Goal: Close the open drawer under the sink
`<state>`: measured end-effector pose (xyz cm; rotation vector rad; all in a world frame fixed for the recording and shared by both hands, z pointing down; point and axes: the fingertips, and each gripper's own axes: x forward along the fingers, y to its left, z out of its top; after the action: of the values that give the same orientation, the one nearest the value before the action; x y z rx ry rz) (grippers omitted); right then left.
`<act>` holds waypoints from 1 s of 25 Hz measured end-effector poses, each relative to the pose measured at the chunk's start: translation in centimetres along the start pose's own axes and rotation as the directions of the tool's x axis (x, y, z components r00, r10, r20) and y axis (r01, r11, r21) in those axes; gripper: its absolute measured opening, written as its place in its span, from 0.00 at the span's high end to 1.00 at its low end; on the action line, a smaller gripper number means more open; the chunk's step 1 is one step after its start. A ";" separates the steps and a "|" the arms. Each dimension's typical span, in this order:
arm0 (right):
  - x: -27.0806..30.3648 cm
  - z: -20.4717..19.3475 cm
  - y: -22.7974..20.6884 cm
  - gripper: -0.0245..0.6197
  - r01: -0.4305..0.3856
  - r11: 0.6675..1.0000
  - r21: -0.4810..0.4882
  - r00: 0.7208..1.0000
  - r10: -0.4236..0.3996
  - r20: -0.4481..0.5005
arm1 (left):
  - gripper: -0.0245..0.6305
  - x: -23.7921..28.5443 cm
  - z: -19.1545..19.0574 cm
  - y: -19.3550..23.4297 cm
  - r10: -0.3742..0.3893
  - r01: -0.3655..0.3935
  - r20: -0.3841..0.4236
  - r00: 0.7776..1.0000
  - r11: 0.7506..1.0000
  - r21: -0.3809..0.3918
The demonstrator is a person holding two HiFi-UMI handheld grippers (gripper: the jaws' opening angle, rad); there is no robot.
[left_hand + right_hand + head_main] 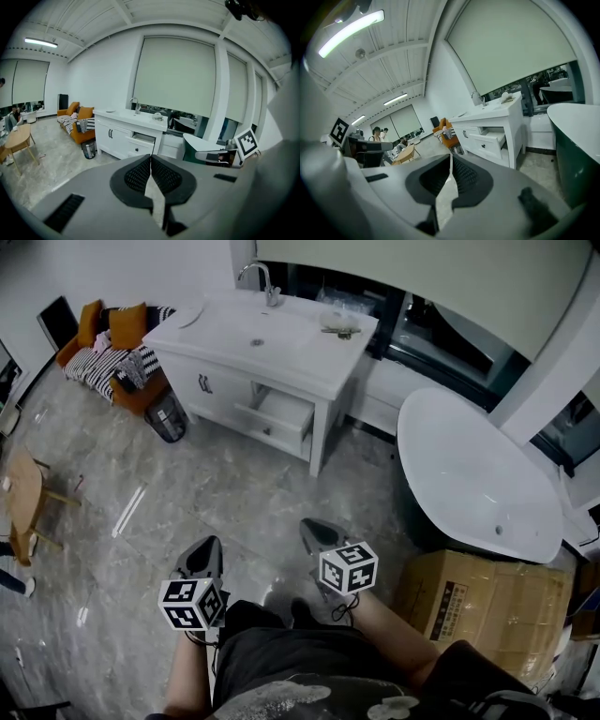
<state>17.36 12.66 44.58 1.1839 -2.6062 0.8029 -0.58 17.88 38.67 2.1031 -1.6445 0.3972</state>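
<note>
A white vanity (281, 357) with a sink and faucet (262, 282) stands against the far wall. Its drawer (277, 418) under the right half is pulled out; the drawer (139, 142) shows open in the left gripper view, and the drawer (490, 140) shows likewise in the right gripper view. Both grippers are held low, well short of the vanity, over the floor. My left gripper (204, 557) is shut with nothing between its jaws. My right gripper (322, 535) is shut and empty too.
A white bathtub (473, 479) stands to the right of the vanity, a cardboard box (487, 607) in front of it. An orange sofa (108, 352) and a small bin (169, 418) sit left of the vanity. A wooden table (23, 498) is at the far left.
</note>
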 end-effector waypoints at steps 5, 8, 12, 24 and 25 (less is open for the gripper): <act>2.2 0.8 -0.7 0.92 0.013 1.000 -0.007 1.000 -0.013 -0.012 | 0.94 2.2 1.2 2.3 -0.002 0.002 0.014 1.000 1.000 -0.017; 4.3 1.0 -1.4 0.92 0.038 0.999 -0.007 0.999 -0.038 -0.025 | 0.94 4.0 1.5 4.0 -0.027 0.027 0.008 1.000 1.000 -0.010; 8.1 2.0 -2.5 0.91 0.109 0.994 0.014 0.993 -0.109 -0.036 | 0.94 7.3 2.4 7.2 -0.073 0.073 -0.020 0.997 0.997 -0.017; 21.3 5.3 -4.5 0.91 0.349 0.926 0.143 0.937 -0.348 -0.033 | 0.94 18.6 8.5 18.5 -0.230 0.231 -0.099 0.968 0.973 0.003; 22.2 5.5 -4.6 0.91 0.370 0.916 0.157 0.929 -0.369 -0.035 | 0.94 19.4 8.9 19.3 -0.244 0.246 -0.109 0.964 0.969 0.005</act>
<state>6.24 -7.15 49.83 1.6506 -2.2363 0.9416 -14.75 -6.70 43.43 2.2239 -1.3055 0.4375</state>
